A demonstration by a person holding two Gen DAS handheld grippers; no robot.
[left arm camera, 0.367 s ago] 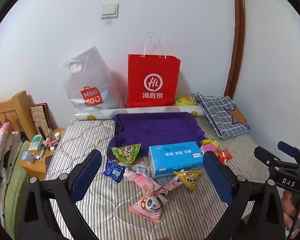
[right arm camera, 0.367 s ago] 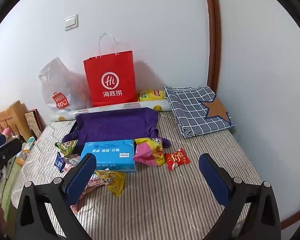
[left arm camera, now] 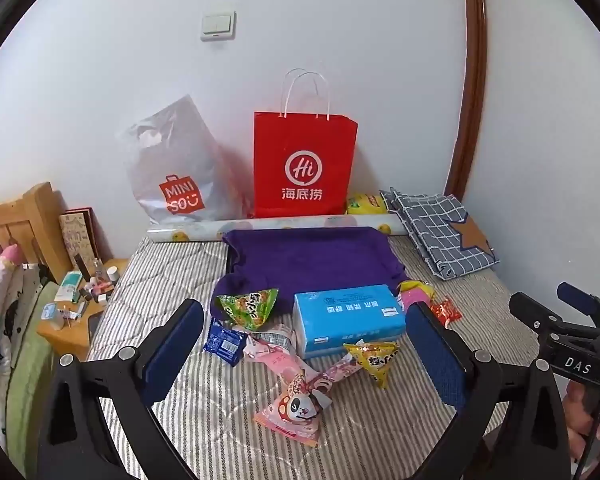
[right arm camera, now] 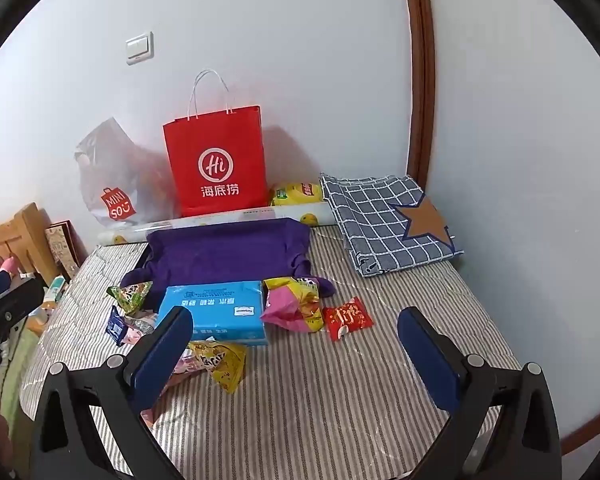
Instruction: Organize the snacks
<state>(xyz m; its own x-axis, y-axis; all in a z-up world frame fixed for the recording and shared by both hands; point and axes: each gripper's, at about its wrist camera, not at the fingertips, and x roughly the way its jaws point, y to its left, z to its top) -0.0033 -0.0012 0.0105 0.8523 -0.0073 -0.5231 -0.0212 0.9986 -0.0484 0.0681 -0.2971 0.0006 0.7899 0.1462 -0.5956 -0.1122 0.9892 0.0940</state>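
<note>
Hovering above the striped mattress [left arm camera: 172,408], the left gripper [left arm camera: 304,354] has its two blue fingers spread wide and grasps nothing. Between them, lower on the bed, lie the pink panda packet [left arm camera: 296,408], the yellow triangle snack [left arm camera: 374,360] and the small dark blue packet [left arm camera: 225,340]; none of them touches a finger. The green triangle snack [left arm camera: 250,306] lies a bit farther, on the edge of the purple cloth [left arm camera: 312,260], and the blue tissue box [left arm camera: 348,318] stands just beside it to the right. The right gripper [right arm camera: 296,354] is also released, with empty fingers held above the bed. Its left finger [right arm camera: 162,354] partly hides the pink packets, and the yellow triangle snack [right arm camera: 224,362] lies just beside this finger. The pink and yellow bag [right arm camera: 294,304] and the red packet [right arm camera: 346,318] lie farther ahead, in the gap between the fingers, near the tissue box [right arm camera: 214,308]. Behind everything, the red paper bag [right arm camera: 218,164] stands upright against the wall.
</note>
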